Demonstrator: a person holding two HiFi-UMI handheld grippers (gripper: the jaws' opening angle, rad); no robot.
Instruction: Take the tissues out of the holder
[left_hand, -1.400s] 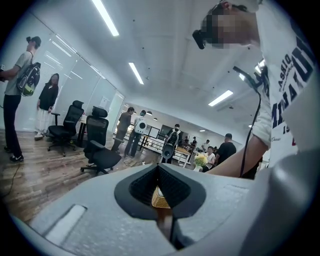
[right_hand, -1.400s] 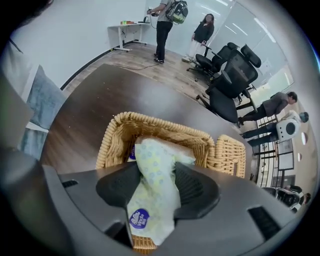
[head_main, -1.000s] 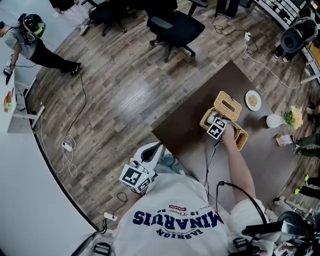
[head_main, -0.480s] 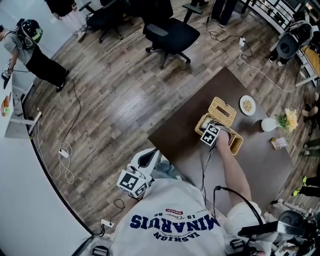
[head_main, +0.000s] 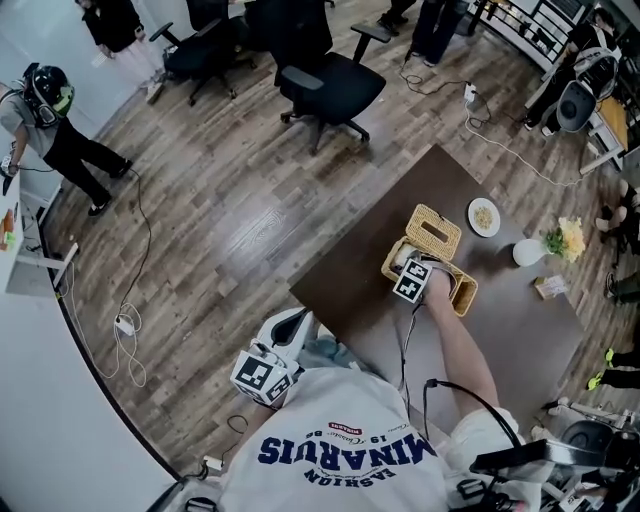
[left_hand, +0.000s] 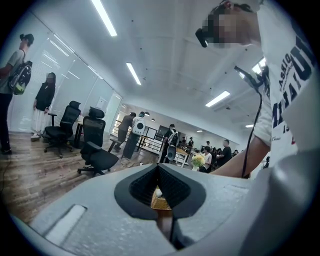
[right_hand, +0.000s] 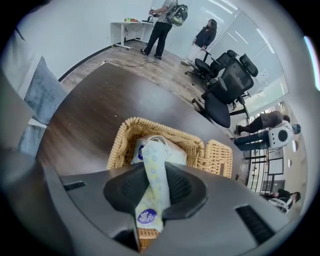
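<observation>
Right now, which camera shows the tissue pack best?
The right gripper view: the pack stands up out of the basket, between the right tool's closing jaws, with its print visible. The head view shows the pack only as a white bit by the tool. In the left gripper view it is a distant white speck.

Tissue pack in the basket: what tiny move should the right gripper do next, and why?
Probably lift straight up. The fingers of the right gripper are closing on the tissue pack, which sits in the open wicker holder, its lid lying beside it.
</observation>
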